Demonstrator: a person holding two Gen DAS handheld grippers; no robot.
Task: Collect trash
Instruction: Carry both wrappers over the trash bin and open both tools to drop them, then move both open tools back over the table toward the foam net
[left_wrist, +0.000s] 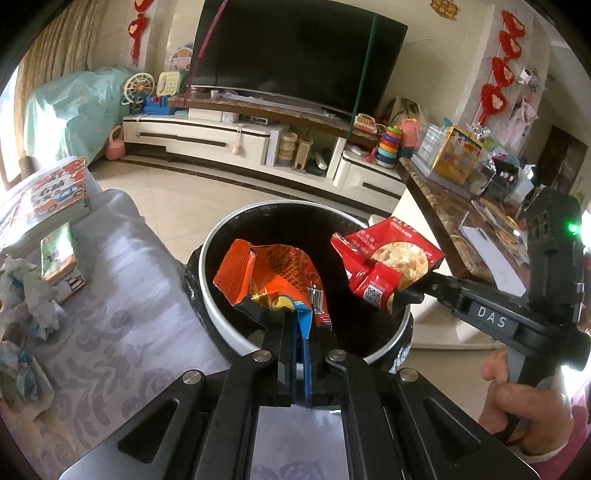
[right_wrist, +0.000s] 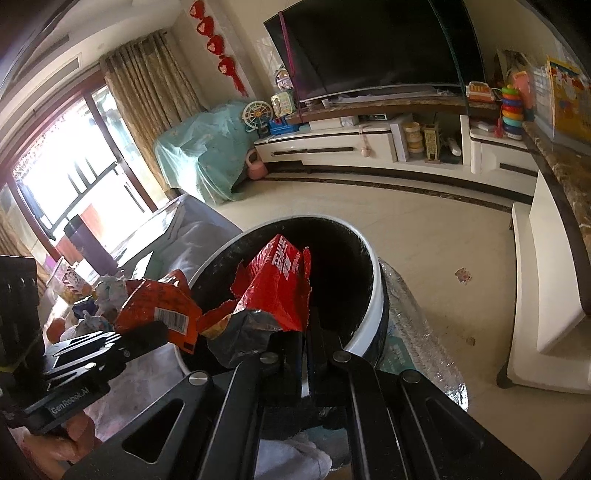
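Note:
A round trash bin (left_wrist: 218, 243) with a white rim and black inside stands on the floor beside the sofa; it also shows in the right wrist view (right_wrist: 373, 291). My left gripper (left_wrist: 301, 325) is shut on an orange snack wrapper (left_wrist: 269, 277) and holds it over the bin's mouth. My right gripper (left_wrist: 397, 299) reaches in from the right, shut on a red snack packet (left_wrist: 388, 258), also over the bin. In the right wrist view my right gripper (right_wrist: 304, 332) pinches the red packet (right_wrist: 280, 284), and the orange wrapper (right_wrist: 159, 306) hangs from my left gripper (right_wrist: 155, 332) at the left.
The sofa with a grey patterned cover (left_wrist: 122, 321) lies left of the bin, with crumpled tissues (left_wrist: 33, 299) and books (left_wrist: 55, 192) on it. A marble-topped table (left_wrist: 443, 206) with boxes stands at the right. A TV cabinet (left_wrist: 258, 140) lines the far wall. A plastic-wrapped pack (right_wrist: 417, 332) lies beside the bin.

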